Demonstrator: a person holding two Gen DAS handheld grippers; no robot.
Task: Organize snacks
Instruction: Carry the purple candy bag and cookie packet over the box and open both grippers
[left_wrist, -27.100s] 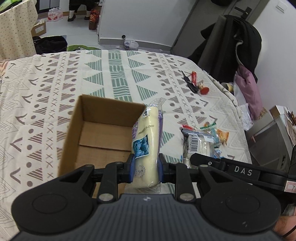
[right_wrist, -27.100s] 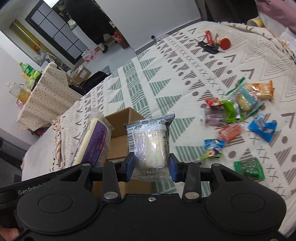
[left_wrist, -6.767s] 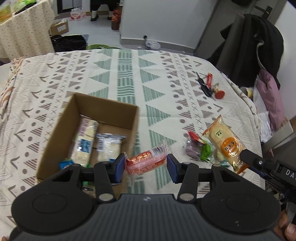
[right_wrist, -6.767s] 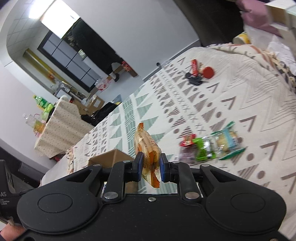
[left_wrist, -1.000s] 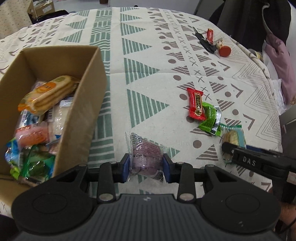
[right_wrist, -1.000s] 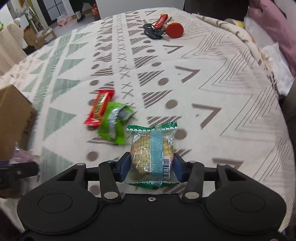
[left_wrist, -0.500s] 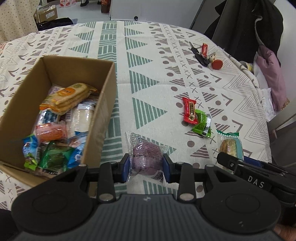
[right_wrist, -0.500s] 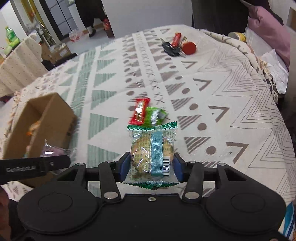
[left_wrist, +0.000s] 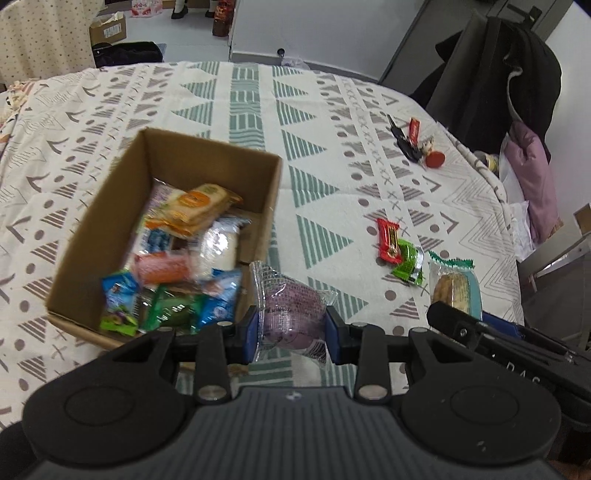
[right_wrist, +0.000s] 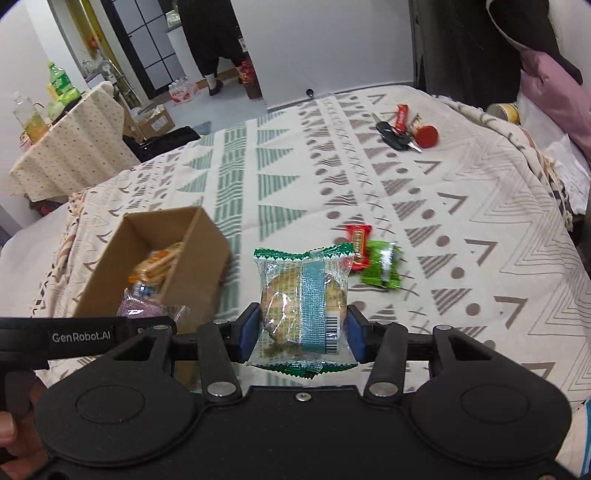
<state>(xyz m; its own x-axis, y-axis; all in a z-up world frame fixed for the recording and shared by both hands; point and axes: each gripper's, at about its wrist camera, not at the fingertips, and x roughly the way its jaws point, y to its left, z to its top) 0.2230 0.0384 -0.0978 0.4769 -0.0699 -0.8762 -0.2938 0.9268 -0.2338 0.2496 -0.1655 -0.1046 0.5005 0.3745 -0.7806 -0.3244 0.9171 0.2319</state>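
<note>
My left gripper (left_wrist: 291, 330) is shut on a purple snack in a clear wrapper (left_wrist: 291, 314), held just right of the cardboard box's (left_wrist: 88, 221) near right corner. The box holds several snack packets, an orange biscuit pack (left_wrist: 192, 206) on top. My right gripper (right_wrist: 301, 330) is shut on a green-edged biscuit packet (right_wrist: 303, 306), also seen at the right of the left wrist view (left_wrist: 456, 288). A red candy bar (left_wrist: 388, 240) and a green packet (left_wrist: 408, 262) lie on the patterned cloth (left_wrist: 325, 177). The box (right_wrist: 199, 258) stands left of my right gripper.
Keys with a red tag and a red round cap (left_wrist: 417, 146) lie at the far right of the cloth. A chair draped with dark and pink clothes (left_wrist: 517, 110) stands beyond the right edge. A person (right_wrist: 214, 40) stands in the background by a covered table (right_wrist: 70, 144).
Both grippers have risen and drawn back toward the box, each still holding its packet. The box now sits more central in the left view.
</note>
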